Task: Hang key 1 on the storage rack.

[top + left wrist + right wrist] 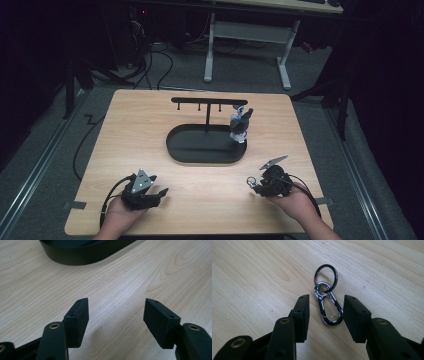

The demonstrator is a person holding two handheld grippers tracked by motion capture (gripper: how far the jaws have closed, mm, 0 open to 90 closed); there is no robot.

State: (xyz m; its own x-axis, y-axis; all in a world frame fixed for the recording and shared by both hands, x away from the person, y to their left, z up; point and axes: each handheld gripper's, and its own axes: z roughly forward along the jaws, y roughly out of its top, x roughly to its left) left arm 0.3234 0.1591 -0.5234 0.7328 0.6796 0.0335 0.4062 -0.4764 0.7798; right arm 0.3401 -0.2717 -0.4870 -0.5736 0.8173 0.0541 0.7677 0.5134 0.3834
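**Carabiner lies free between the parted right fingers**

The right gripper (325, 315) is low over the counter (150, 130), at about 4 o'clock of it in the high view. Its fingers (300, 315) stand apart, and the carabiner clip (329, 307) lies flat on the wood in the gap between them. Neither pad touches the clip. A dark key ring (326, 277) is linked through the small eye of the clip and points to 12 o'clock in the right gripper view, away from the gripper.

The left gripper (116, 320) is at about 7 o'clock of the counter in the high view. Its fingers (77, 321) are wide apart, with only bare wood between them.

In the middle of the counter stands a black oval tray (175, 145) with a T-shaped hanger stand (207, 107) rising from it. A small grey and white object (240, 125) hangs at the 3 o'clock end of the stand; what it is I cannot tell. The wall of the tray shows also at 11 o'clock in the left gripper view.
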